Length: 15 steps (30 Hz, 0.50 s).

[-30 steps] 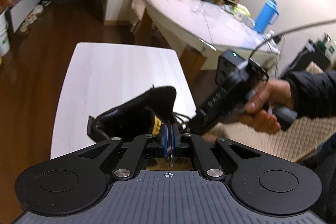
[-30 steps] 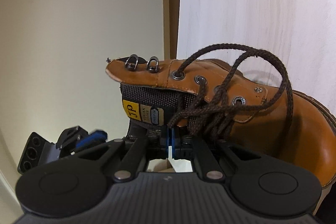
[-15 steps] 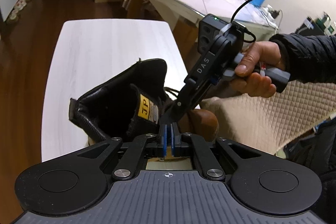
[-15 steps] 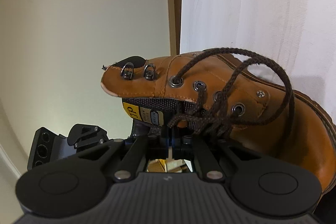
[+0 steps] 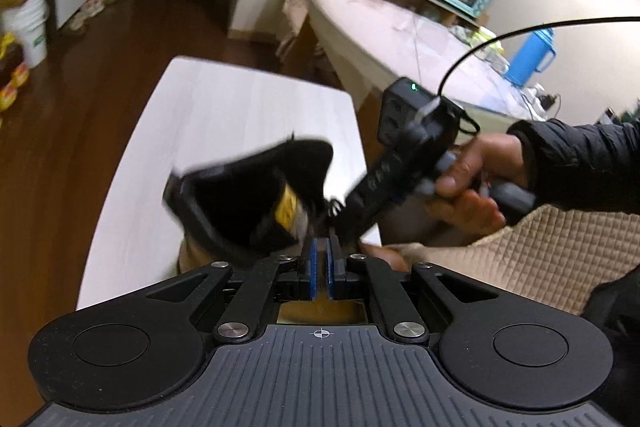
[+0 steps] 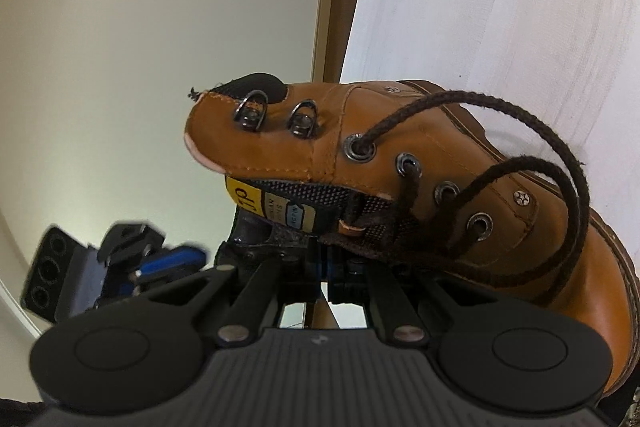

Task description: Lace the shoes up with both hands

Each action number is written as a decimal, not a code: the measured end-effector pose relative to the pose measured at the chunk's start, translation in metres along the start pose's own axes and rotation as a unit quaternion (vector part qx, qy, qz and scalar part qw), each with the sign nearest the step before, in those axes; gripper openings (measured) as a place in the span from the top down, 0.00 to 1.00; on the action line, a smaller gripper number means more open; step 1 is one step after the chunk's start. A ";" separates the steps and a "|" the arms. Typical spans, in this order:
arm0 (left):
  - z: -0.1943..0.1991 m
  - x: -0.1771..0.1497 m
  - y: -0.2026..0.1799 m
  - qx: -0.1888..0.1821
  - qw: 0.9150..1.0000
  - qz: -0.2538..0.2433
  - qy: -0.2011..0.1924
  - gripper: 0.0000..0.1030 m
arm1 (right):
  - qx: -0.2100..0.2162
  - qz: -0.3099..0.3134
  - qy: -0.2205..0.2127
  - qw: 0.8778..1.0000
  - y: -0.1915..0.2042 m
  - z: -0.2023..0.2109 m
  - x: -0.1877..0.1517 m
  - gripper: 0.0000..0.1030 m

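Observation:
A tan leather boot (image 6: 404, 131) lies on the white table (image 6: 500, 7), its dark brown lace (image 6: 560, 163) arching in two loose loops over the eyelets. My right gripper (image 6: 320, 261) is shut just under the tongue, where the lace strands bunch down into its tips. In the left wrist view the boot (image 5: 248, 195) is blurred, showing its black lining and yellow tongue label (image 5: 286, 211). My left gripper (image 5: 320, 259) is shut at the tongue's edge, its blue pads almost touching around a thin strand. The right gripper (image 5: 360, 203), held by a hand (image 5: 464, 183), meets it tip to tip.
The small white table (image 5: 224, 115) stands on a dark wood floor. A larger round table (image 5: 400, 39) with a blue jug (image 5: 532, 55) is behind. A quilted beige cushion (image 5: 540, 267) lies to the right. Buckets and boxes stand at far left.
The boot has tipped and shifted, and is now blurred in the left view. The right gripper has closed in on the eyelets. Both grippers stay shut at the tongue.

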<state>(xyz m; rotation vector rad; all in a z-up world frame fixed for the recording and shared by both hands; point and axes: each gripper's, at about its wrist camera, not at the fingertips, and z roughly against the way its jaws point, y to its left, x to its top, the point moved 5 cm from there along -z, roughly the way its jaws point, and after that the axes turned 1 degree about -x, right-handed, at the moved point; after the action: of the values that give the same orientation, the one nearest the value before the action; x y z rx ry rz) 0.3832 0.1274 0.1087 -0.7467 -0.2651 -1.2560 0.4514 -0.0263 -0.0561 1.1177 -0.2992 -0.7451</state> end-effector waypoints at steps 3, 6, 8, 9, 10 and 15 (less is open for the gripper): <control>-0.011 -0.017 -0.002 0.031 0.999 0.009 0.017 0.90 | 0.000 -0.001 -0.003 1.000 0.000 0.000 -0.001 0.97; -0.027 -0.023 0.000 0.047 0.999 0.020 0.017 0.87 | -0.001 -0.002 -0.006 1.000 0.001 0.001 -0.003 0.97; -0.037 -0.025 0.001 0.054 0.998 0.029 0.013 0.86 | -0.003 -0.001 -0.008 1.000 0.002 0.003 -0.004 0.97; -0.042 -0.026 0.002 0.058 0.998 0.034 0.011 0.86 | -0.005 -0.001 -0.009 1.000 0.002 0.003 -0.004 0.97; -0.047 -0.027 0.003 0.062 0.997 0.038 0.009 0.86 | -0.007 0.000 -0.009 1.000 0.003 0.004 -0.004 0.97; -0.062 -0.024 0.010 0.073 0.995 0.063 0.006 0.90 | -0.011 0.003 -0.012 1.000 0.004 0.007 -0.006 0.97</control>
<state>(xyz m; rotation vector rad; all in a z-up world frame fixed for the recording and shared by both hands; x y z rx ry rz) 0.3715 0.1072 0.0453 -0.6207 -0.2924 -1.1082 0.4447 -0.0257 -0.0482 1.0874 -0.3126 -0.7552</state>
